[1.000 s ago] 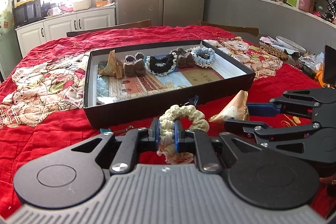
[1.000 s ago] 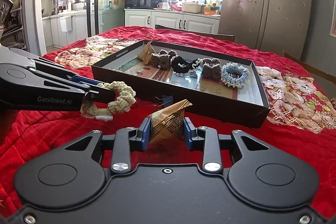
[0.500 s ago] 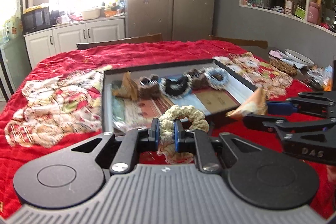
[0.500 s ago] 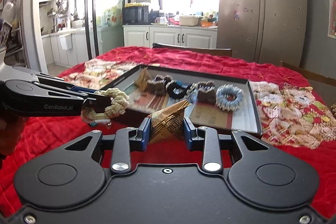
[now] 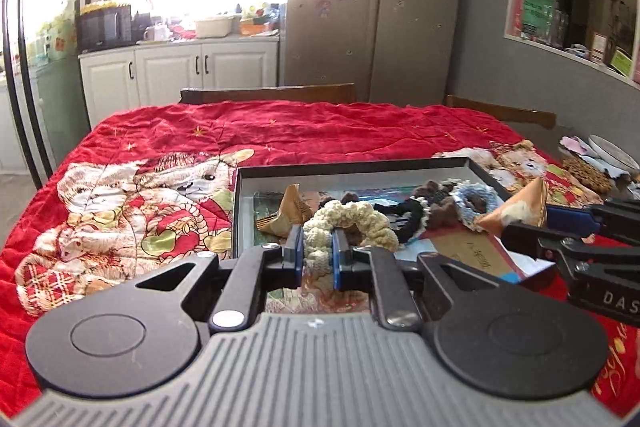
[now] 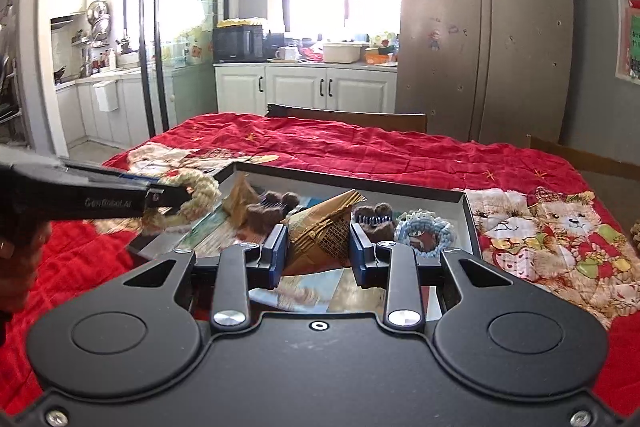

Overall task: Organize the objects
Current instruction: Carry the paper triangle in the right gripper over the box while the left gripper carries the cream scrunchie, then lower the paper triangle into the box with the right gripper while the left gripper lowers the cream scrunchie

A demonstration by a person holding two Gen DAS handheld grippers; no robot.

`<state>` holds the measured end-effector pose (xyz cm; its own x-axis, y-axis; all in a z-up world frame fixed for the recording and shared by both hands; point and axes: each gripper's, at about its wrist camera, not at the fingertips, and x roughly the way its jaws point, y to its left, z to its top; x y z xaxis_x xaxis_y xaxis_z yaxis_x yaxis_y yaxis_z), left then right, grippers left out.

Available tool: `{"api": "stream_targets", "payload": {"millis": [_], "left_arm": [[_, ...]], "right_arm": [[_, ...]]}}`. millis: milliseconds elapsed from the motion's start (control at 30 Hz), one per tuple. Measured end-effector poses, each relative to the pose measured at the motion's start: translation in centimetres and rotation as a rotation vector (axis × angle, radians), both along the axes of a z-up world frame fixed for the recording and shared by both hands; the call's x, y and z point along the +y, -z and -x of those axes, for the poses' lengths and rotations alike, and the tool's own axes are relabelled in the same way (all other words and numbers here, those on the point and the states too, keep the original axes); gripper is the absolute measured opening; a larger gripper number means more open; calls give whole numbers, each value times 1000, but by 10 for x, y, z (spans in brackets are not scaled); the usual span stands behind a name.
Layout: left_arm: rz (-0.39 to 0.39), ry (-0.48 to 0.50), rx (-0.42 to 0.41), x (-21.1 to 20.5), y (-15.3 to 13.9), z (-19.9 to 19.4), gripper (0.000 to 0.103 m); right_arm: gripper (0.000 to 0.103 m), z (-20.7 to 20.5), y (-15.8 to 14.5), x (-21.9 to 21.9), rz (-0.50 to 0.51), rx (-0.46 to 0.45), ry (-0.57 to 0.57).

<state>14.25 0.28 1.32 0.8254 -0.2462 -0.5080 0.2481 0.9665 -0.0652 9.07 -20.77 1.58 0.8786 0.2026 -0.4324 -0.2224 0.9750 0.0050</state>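
Cream scrunchie (image 5: 348,223) sits pinched in the left tongs (image 5: 316,253), and a tan paper packet (image 6: 320,231) in the right tongs (image 6: 318,253), both above the black tray (image 5: 360,169). Several scrunchies already lie inside; these two remain unplaced.

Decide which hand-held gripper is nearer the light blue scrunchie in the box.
Right. The right hand-held gripper hovers just beside the light blue scrunchie; the left hand-held gripper is farther left.
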Motion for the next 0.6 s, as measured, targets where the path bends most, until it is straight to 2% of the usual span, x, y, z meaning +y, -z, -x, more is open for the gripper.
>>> {"api": "stream_targets", "payload": {"millis": [200, 600], "left_arm": [[7, -27, 36, -3, 17, -21, 17], [23, -69, 69, 3, 37, -43, 17]], "right_arm": [[31, -36, 13, -5, -34, 30, 40], [31, -70, 44, -7, -53, 71, 67]]}}
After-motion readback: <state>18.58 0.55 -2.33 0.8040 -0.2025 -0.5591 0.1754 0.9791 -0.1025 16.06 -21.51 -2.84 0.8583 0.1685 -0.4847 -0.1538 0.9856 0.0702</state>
